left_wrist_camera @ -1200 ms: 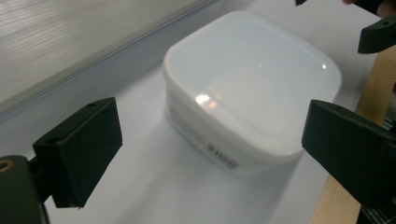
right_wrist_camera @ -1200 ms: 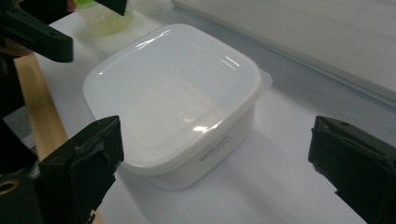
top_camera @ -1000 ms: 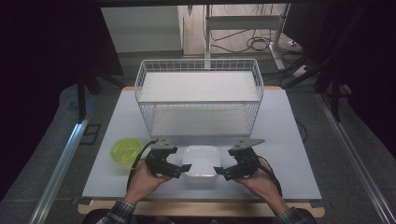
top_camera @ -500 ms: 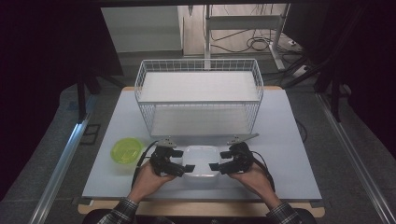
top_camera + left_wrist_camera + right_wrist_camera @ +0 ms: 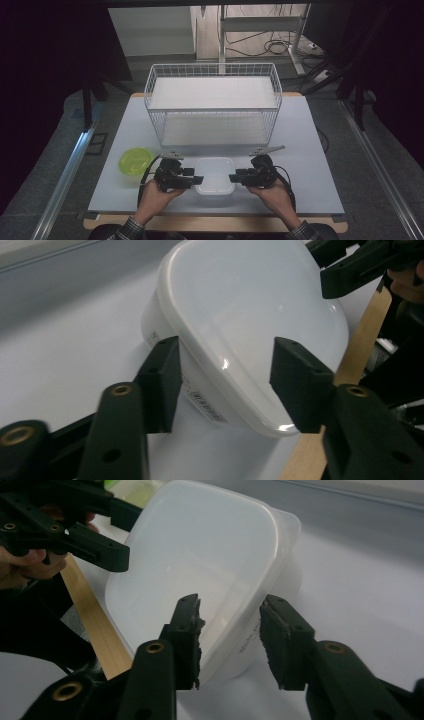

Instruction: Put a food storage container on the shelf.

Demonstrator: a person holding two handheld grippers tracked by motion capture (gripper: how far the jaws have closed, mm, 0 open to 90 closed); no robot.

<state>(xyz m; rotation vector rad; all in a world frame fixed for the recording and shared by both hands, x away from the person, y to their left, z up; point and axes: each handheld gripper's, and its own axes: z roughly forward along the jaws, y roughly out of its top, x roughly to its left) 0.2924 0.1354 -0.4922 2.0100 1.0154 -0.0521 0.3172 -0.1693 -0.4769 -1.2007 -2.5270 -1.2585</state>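
White table [image 5: 310, 165] is seen carrying a white wire basket [image 5: 213, 107] at its far middle, taken here as landmark. Just in front of basket, toward the person, a white lidded plastic container [image 5: 215, 175] is set flat on the table; a yellow-green bowl [image 5: 135, 161] lies front-left of basket, apart from container. Left gripper [image 5: 192, 179] is placed at container's left end, right gripper [image 5: 236, 177] at its right end, both in front of basket. In left gripper view jaws straddle the lid rim of container [image 5: 250, 320], having just been closing; pads look near or at the rim, firm contact cannot be told. In right gripper view the container [image 5: 200, 565] edge sits between the jaws, also just closing; one pad seems at the lid, the other stands off the wall with a gap. Step judged: two-handed grasp being set up, lift not yet begun. Next move likely calls for both clamps to be finished evenly, then a level lift toward basket, avoiding tilt or lid popping.
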